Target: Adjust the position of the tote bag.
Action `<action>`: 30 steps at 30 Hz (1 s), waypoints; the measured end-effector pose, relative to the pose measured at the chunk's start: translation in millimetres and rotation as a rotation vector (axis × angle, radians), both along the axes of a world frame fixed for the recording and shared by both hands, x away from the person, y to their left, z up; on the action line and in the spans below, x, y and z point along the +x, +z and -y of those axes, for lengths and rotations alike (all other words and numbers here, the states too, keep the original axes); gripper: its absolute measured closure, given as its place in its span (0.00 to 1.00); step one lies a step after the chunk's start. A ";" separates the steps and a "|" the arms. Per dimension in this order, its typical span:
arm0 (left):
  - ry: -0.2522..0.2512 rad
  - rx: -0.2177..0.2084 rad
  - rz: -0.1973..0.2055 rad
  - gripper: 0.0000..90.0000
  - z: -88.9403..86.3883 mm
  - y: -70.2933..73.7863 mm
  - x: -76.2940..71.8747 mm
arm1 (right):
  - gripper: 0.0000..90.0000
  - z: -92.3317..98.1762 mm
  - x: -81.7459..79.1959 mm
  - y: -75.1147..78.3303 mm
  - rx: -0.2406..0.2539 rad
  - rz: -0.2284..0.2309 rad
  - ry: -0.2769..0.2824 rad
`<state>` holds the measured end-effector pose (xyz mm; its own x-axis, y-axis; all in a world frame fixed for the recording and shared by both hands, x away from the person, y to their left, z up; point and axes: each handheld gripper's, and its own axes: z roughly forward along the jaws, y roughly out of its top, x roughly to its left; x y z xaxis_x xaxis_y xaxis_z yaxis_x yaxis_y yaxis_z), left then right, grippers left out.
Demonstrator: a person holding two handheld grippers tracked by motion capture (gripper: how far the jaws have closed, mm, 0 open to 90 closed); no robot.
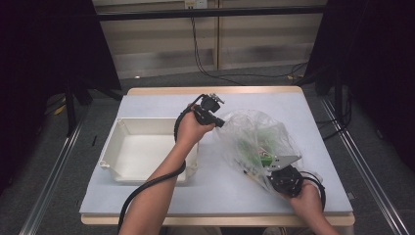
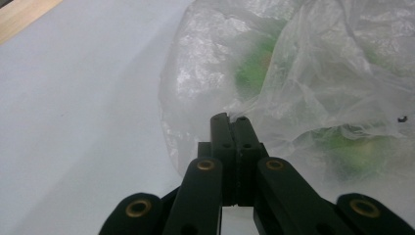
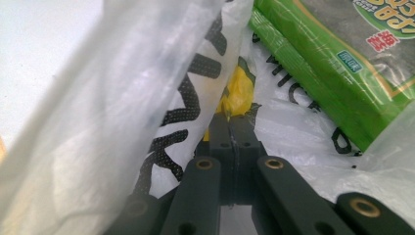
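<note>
A clear plastic bag (image 1: pixel 249 132) lies on the right half of the table, with green packets (image 1: pixel 265 159) showing through it. My left gripper (image 1: pixel 221 122) reaches in from the left and meets the bag's upper left edge. In the left gripper view its jaws (image 2: pixel 229 118) are shut, and a taut fold of the bag's film (image 2: pixel 318 63) runs from the tips. My right gripper (image 1: pixel 274 164) is at the bag's near end. In the right gripper view it (image 3: pixel 230 117) is shut on film at the bag's mouth (image 3: pixel 98 98), beside a green packet (image 3: pixel 318 63) and something yellow (image 3: pixel 237 90).
A white rectangular tray (image 1: pixel 122 132) stands on the left half of the light table top (image 1: pixel 161 103), right under my left forearm. A black cable trails from each gripper. The table's far edge and both side edges are in the high view.
</note>
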<state>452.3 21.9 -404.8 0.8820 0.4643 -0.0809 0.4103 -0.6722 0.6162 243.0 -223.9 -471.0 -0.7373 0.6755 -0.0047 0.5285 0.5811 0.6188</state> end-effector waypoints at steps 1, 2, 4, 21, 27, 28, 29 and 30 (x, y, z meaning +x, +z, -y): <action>-0.001 0.005 -0.003 1.00 -1.5 -0.1 2.2 | 1.00 0.0 -0.2 -0.2 0.005 -0.001 -0.003; 0.005 0.006 0.001 1.00 -2.4 -0.2 3.5 | 1.00 0.7 0.1 -0.3 0.004 0.002 -0.002; 0.014 0.006 -0.002 1.00 -4.4 -0.5 6.0 | 1.00 1.9 0.5 -0.4 0.020 -0.012 0.003; 0.079 0.014 -0.008 1.00 -17.6 -7.6 26.5 | 1.00 1.4 -2.2 0.9 0.005 -0.028 0.002; 0.088 0.032 -0.008 1.00 -20.9 -5.6 32.8 | 1.00 1.6 -2.0 1.1 0.000 -0.028 0.012; 0.100 0.029 -0.007 1.00 -20.8 -6.1 33.2 | 1.00 1.5 -2.2 1.0 -0.003 -0.024 0.012; 0.096 0.029 0.000 1.00 -21.5 -6.2 34.5 | 1.00 1.5 -2.1 0.9 0.002 -0.028 0.020; 0.100 0.026 -0.004 1.00 -21.9 -6.4 35.0 | 1.00 1.3 -2.0 1.0 0.003 -0.027 0.021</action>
<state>487.2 43.8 -411.2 0.8307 0.5521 -0.0712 0.4790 -0.6437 0.5968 241.0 -225.2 -470.1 -0.7513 0.6598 0.0171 0.5325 0.5907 0.6062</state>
